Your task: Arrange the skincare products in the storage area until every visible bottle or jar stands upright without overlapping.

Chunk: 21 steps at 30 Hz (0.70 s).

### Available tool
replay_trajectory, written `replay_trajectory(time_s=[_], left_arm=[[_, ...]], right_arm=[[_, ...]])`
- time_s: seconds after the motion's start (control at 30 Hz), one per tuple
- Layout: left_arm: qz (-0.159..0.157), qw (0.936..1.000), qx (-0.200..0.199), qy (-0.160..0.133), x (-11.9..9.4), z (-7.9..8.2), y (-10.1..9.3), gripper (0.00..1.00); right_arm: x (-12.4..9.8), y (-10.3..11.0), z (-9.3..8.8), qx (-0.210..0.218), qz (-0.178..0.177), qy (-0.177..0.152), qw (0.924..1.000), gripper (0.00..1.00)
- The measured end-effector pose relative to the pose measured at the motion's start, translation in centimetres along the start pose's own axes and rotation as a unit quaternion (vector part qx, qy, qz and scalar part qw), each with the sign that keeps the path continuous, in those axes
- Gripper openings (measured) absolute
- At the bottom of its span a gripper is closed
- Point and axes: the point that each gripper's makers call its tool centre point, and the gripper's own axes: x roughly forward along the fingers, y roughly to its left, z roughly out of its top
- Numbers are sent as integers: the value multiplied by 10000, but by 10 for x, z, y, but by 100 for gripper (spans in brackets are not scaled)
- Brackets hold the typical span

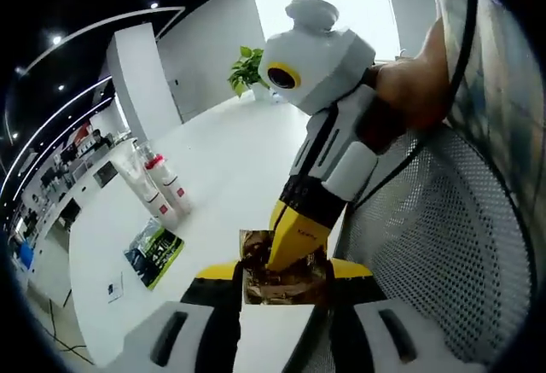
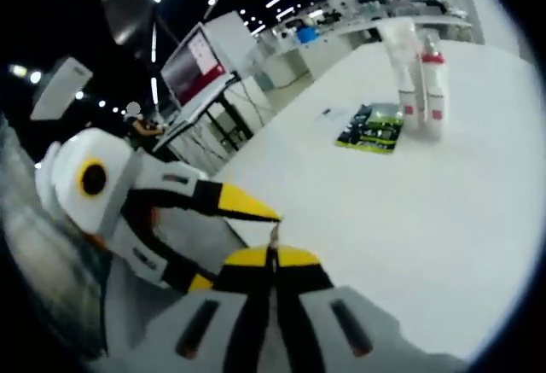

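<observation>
Just beside the green packet (image 1: 153,253), two red-capped bottles (image 1: 162,187) are seen upright, side by side, so little is judged left. Well apart from the packet, the left gripper (image 1: 286,272) is held spread, and the right gripper (image 2: 271,258) is pressed closed.
</observation>
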Motion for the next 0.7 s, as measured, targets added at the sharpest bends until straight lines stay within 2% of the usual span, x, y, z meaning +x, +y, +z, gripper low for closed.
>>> replay_trajectory(time_s=[0.13,0.17,0.2,0.23,0.3,0.37,0.5,0.53,0.6,0.63,0.7], left_arm=[[-47,9971,-752,-84,-2,-1,5,41],[-45,9936,-1107,-206,-4,2,9,40],[-70,9903,-1358,-275,-6,5,11,40],[-132,9847,-1707,-333,-7,4,14,40],[-170,9747,-2185,-445,-8,5,21,40],[-255,9664,-2505,-510,-9,6,22,40],[-435,9567,-2802,-657,-11,11,20,40],[-456,9557,-2832,-666,-11,12,20,40],[-774,9446,-3093,-778,-13,18,12,34],[-900,9406,-3170,-819,-14,21,9,31],[-1002,9367,-3225,-930,-16,25,8,29]], right_arm=[[-7,-2,8,164,5,-217,9996,0],[-10,-7,10,102,-117,-272,9995,0],[-12,-7,10,133,-87,-299,9994,0],[-13,-10,14,410,-89,-430,9982,0],[-16,-17,19,665,-106,-598,9959,0],[-22,-18,30,826,10,-919,9923,0],[-34,-5,51,1002,522,-1478,9825,0],[-36,-2,52,1013,617,-1524,9812,0],[-39,9,56,1147,957,-1577,9761,0],[-39,11,56,1165,987,-1573,9757,0],[-41,19,58,1158,1212,-1615,9725,0]])
